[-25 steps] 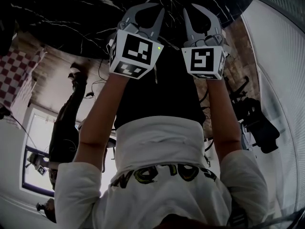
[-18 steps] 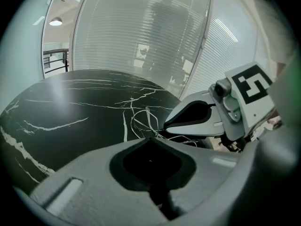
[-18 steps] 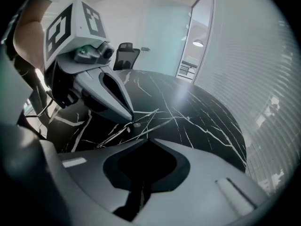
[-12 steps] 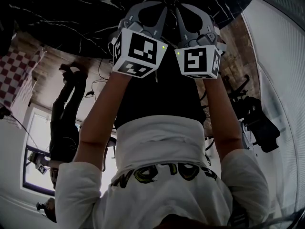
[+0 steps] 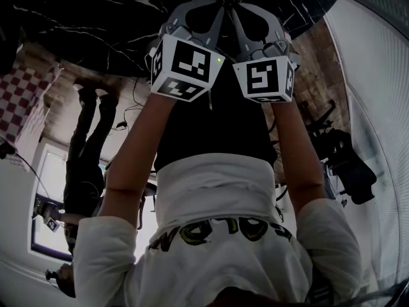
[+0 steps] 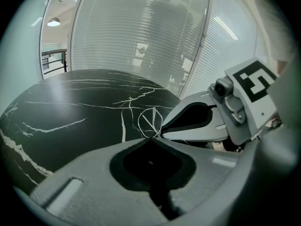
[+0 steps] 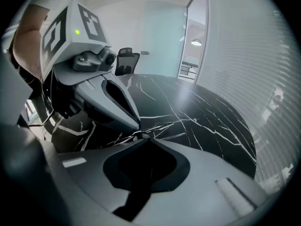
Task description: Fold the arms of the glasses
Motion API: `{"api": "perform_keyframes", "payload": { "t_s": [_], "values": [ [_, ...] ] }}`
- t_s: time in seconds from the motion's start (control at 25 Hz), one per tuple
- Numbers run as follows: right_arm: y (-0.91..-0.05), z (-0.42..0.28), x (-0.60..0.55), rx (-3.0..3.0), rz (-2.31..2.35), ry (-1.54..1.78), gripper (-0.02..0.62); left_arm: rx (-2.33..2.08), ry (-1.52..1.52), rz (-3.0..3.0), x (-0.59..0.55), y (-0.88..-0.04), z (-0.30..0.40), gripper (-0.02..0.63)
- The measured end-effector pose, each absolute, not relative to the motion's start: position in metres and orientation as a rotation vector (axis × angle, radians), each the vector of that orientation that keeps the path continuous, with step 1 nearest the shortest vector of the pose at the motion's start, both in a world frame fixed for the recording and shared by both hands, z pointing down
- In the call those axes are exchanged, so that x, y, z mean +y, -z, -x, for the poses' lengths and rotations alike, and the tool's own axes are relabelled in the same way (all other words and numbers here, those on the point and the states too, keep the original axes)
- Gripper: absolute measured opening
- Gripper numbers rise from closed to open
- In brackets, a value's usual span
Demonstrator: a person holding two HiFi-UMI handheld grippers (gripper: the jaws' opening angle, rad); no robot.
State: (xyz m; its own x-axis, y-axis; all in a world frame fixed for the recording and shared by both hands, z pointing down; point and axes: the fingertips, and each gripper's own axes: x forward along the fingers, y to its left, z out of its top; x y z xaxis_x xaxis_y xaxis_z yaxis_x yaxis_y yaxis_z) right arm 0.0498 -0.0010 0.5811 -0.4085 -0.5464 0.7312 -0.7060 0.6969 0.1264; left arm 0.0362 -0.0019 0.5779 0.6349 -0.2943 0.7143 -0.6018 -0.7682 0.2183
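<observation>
both tools meet tip to tip over the black veined worktop, just inside its near edge. the left hand-held gripper is closed, its tips pinching the thin wire glasses. the right hand-held gripper is closed too and seems to nip the same wire right beside it. whether the glasses rest on the worktop or hang just above it i cannot tell.

to fold well, i judge one side should be the anchor and hold the frame's front steady. the other should swing an arm inward about its hinge in a small arc, not a pull. the wire looks fine and springy, so light pressure and a slow turn should suit. with both grips so close together, a twist could bend the frame or let it slip out.

the head view shows how the two tools converge but hardly shows the glasses. the left gripper view shows them as a round loop standing past the tips. the right gripper view shows only thin strands lying low at its tips, plus a chair beyond the worktop's far edge.
</observation>
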Motion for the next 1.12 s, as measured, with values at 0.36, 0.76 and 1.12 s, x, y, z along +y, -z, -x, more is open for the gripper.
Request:
{"api": "perform_keyframes", "payload": {
  "t_s": [0.36,0.76,1.12],
  "values": [
    [-0.549,-0.082,-0.001,-2.087,-1.068,-0.317,0.009,-0.81,-0.826,-2.398,-0.015,-0.546,-0.005,0.003],
    [-0.414,-0.088,-0.009,-2.25,-1.218,-0.358,0.009,-0.887,-0.644,-2.383,0.001,-0.428,0.013,0.003],
    [-0.302,-0.065,0.014,-2.438,-1.292,-0.538,0.006,-0.981,-0.48,-2.424,0.024,-0.329,0.015,0.003]
  ]
}}
